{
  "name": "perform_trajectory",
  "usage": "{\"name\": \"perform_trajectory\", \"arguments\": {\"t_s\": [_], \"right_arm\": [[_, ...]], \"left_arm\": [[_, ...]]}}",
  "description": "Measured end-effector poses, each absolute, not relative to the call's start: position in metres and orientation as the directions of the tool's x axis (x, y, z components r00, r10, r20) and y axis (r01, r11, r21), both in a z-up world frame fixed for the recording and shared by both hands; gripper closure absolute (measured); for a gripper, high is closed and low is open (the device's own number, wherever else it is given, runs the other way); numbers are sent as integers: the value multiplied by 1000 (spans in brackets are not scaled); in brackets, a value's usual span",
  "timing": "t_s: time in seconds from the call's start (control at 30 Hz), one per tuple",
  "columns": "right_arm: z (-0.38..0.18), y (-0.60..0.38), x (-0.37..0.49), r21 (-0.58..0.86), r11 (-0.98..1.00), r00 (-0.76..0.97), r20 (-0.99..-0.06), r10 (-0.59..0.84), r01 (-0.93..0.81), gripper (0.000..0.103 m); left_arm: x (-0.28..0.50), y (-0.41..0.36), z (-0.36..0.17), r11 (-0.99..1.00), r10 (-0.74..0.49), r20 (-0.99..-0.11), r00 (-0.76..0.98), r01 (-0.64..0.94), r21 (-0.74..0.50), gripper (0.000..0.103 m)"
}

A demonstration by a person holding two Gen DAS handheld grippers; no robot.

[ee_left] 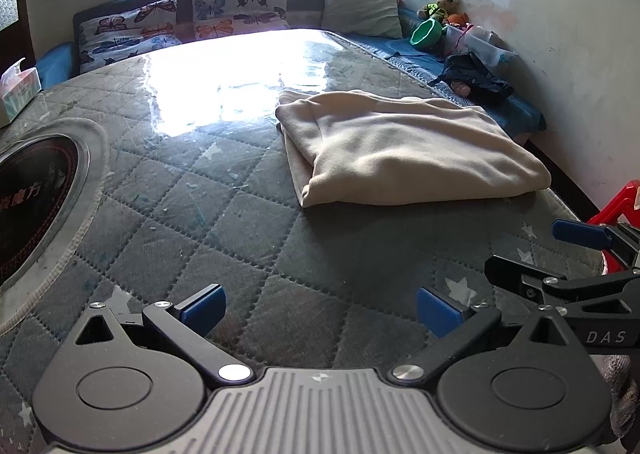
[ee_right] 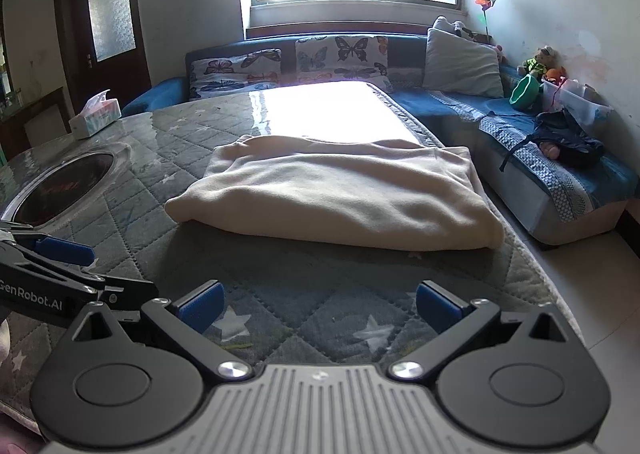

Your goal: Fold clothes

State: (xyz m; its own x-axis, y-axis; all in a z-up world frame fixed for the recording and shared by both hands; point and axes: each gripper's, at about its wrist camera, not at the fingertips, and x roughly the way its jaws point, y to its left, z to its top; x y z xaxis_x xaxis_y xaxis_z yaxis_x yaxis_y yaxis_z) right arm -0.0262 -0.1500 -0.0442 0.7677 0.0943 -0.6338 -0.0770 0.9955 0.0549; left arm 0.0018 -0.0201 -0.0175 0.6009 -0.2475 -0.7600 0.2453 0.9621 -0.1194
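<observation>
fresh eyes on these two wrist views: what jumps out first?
The cream garment lies folded into a thick bundle in the middle of the quilted table cover, just ahead of both claws. The left claw and right claw are both wide open and empty, apart from the cloth. Behind the garment, window glare washes out the far tabletop, and a dark round inset sits at the table's left.

Quilted table (ee_right: 280, 286) lies bare between the two grippers and the folded cloth (ee_right: 336, 194), an open lane on the near side; bare, sunlit top beyond the cloth; a round inset cooktop (ee_left: 36, 194) sits far left with a tissue box (ee_right: 96, 114) behind it; the sofa (ee_right: 560, 182) runs just beside the table's right edge.
</observation>
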Motion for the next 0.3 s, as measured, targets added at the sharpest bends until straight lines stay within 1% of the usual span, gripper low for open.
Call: {"name": "perform_trajectory", "arguments": {"t_s": [0.3], "right_arm": [[-44, -149, -21, 53, 995, 764, -638, 95, -80, 0]], "left_arm": [[8, -18, -16, 964, -242, -757, 607, 242, -114, 0]]}}
